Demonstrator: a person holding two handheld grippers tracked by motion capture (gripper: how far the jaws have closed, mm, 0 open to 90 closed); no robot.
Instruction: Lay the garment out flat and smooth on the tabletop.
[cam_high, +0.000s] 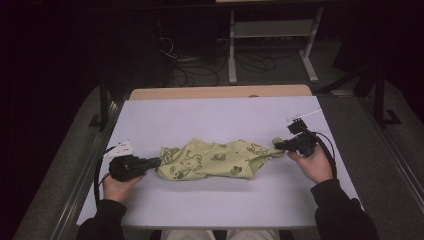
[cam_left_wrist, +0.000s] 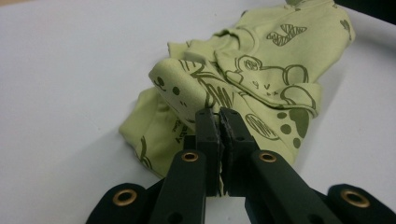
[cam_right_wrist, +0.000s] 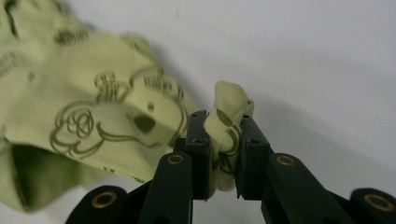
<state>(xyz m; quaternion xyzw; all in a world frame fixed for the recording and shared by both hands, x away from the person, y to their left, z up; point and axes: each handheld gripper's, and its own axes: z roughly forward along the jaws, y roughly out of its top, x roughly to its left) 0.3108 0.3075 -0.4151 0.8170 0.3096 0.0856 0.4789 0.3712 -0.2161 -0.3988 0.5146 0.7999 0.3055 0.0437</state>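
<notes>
The left gripper (cam_high: 152, 162) has its two black jaws pressed nearly together on a thin edge of the pale yellow-green cotton garment printed with dark animal drawings (cam_high: 212, 159); in the left gripper view the left gripper (cam_left_wrist: 219, 116) pinches the cloth just where a fold of it rises toward the camera. The right gripper (cam_high: 278, 145) clamps the opposite end of the garment, and in the right gripper view the right gripper (cam_right_wrist: 224, 123) has a bunched, ribbed bit of fabric squeezed between its jaws and poking up above them (a thicker wad than on the other side).

Between the two tools the garment (cam_left_wrist: 261, 70) lies crumpled and lengthwise on the white table top (cam_high: 210, 115), roughly in the middle, its right end drawn out to a narrow point at the right gripper. The cloth (cam_right_wrist: 93, 112) spreads away to the left of those jaws. A hand in a dark sleeve holds each tool, left hand (cam_high: 117, 187) and right hand (cam_high: 315, 165), with a black cable looping from each.
</notes>
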